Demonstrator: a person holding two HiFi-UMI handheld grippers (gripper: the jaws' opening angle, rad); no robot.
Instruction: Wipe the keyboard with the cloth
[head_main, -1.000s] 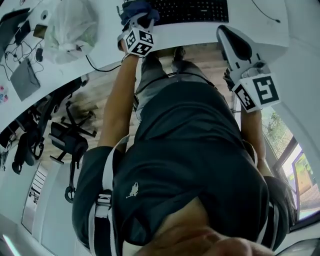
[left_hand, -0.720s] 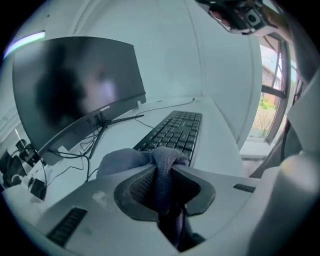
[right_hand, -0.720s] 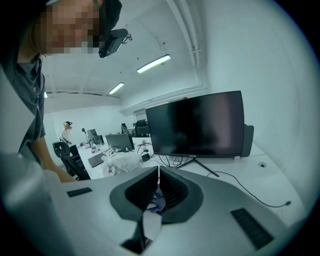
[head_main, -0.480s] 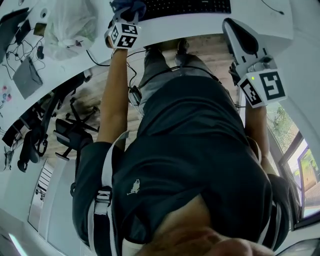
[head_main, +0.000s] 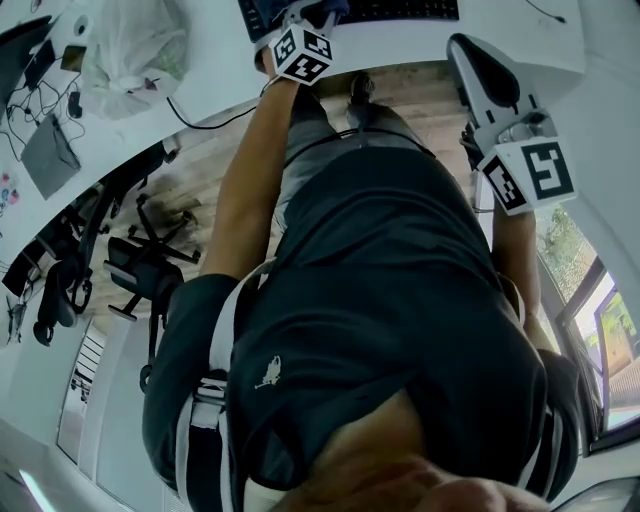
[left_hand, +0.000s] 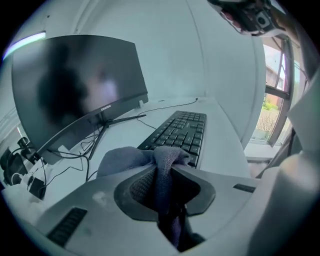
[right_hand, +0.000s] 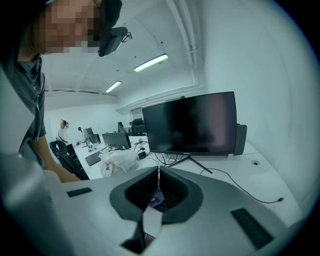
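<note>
The cloth (left_hand: 122, 161) is clenched in the left hand-held gripper (left_hand: 166, 161), with a fold bunched ahead of its jaws for dragging over keys. The keyboard (left_hand: 181, 131) lies just beyond on the bench (left_hand: 226, 146). Bare bench is left along its right, while its left is crowded by cables (left_hand: 75, 152) and the monitor stand (left_hand: 103, 125). The right hand-held gripper (right_hand: 158, 173) is held closed, seemingly empty, well aside.

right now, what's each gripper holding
Left gripper: shut on the cloth.
Right gripper: shut, nothing between its jaws.
</note>
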